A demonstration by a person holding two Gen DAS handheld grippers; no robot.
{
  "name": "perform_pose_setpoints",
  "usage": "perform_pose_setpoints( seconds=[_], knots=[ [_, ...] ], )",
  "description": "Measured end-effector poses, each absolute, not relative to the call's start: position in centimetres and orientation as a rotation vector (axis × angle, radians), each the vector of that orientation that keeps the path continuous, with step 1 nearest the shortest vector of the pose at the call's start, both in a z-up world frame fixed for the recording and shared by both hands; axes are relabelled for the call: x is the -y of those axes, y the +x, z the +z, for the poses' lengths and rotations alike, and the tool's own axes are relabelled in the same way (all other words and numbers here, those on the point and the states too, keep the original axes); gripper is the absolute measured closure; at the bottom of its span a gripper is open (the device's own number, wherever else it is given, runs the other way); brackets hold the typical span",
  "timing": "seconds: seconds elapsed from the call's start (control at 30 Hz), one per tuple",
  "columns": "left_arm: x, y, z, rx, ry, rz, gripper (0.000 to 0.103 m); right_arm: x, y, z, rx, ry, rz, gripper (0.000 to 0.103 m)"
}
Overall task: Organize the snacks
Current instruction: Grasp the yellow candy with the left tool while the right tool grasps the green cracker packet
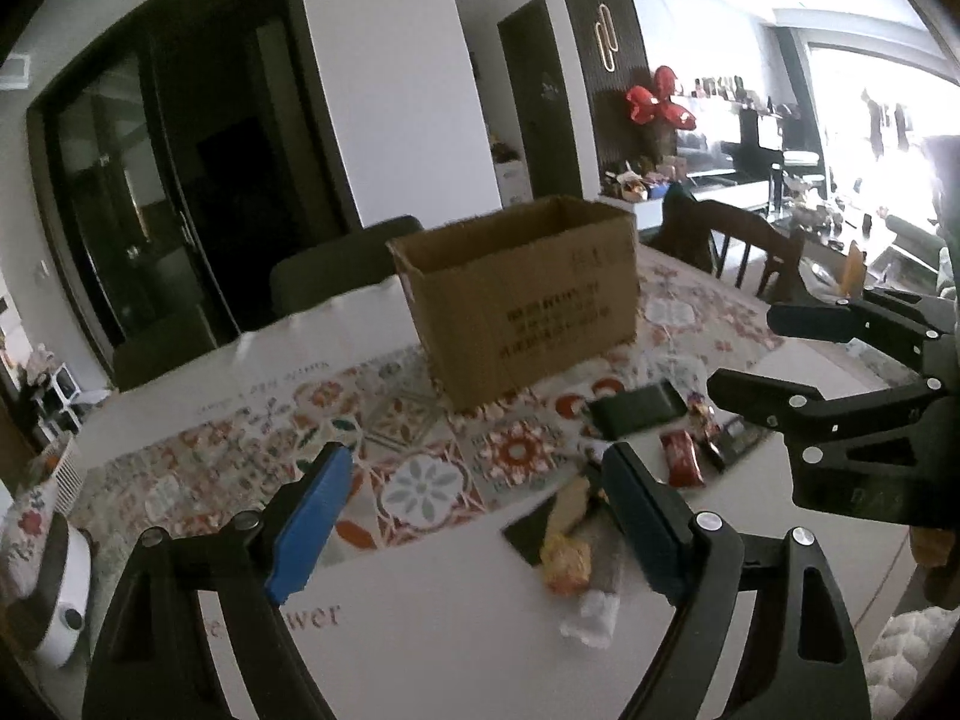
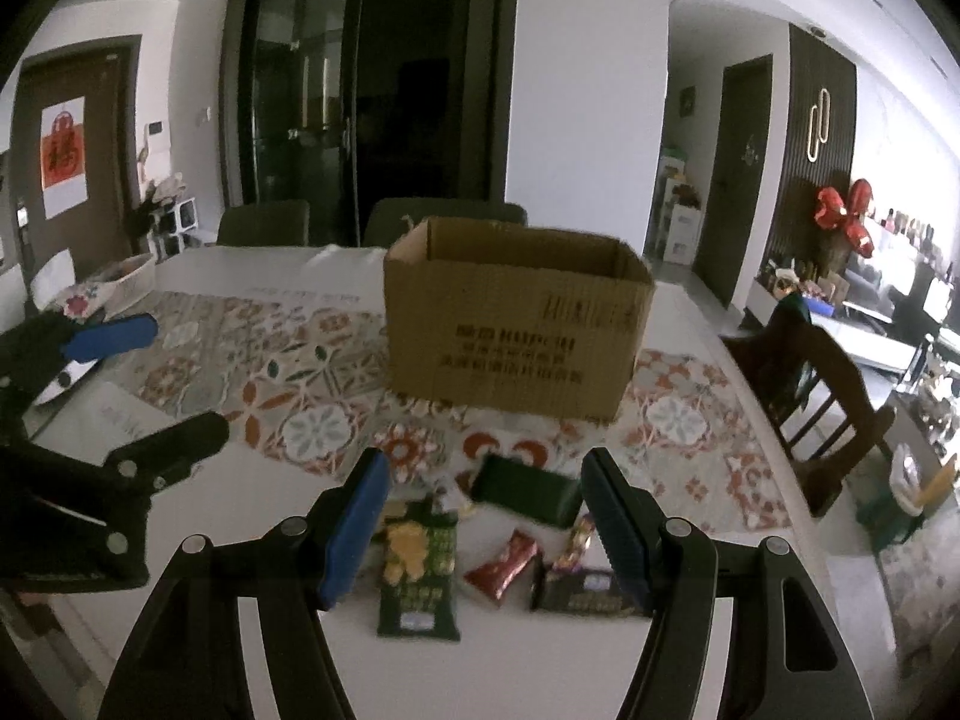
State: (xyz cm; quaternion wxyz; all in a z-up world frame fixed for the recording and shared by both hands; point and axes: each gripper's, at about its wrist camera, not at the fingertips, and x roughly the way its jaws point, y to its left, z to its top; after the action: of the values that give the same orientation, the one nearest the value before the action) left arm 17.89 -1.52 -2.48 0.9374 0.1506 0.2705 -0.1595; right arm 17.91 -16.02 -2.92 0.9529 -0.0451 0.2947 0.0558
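— Below and between the right gripper point(image 2: 483, 534)'s spread, empty jaws lie the snack packets: a green chip bag point(image 2: 418, 576), long axis running away from the claw, and a red wrapper point(image 2: 503, 564) beside it.

— Nearest arm?

— Right, I judge. The left gripper point(image 1: 474, 516), also wide open and empty, has them off to its right.

— And the cardboard box point(image 2: 510, 324)?

— Beyond the pile, open-topped. Only the right view shows the packets sharply.

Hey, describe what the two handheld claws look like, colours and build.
Both look alike: the left claw and right claw have black plastic arms with slotted cut-outs, silver round pivot pins, and long flat blue pads lining the fingers' inner faces. No cables or sleeves show, and any markings are too faint to read.
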Motion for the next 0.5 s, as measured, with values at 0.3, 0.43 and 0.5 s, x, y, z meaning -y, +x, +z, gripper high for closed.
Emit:
perform_pose_setpoints(
  seconds=[0.3,0.43,0.5],
  knots=[
    [1.4,17.3,-5.6,-0.597,0.329,-0.373,0.024,15.0,16.9,-6.3,-0.672,-0.098,0.158,0.036],
    [1.4,18.2,-7.4,-0.66,0.314,-0.403,0.03,14.4,16.8,-7.8,-0.69,-0.12,0.18,0.036],
    [1.4,18.7,-8.2,-0.693,0.293,-0.418,0.037,14.2,17.0,-8.4,-0.705,-0.119,0.187,0.036]
  ],
)
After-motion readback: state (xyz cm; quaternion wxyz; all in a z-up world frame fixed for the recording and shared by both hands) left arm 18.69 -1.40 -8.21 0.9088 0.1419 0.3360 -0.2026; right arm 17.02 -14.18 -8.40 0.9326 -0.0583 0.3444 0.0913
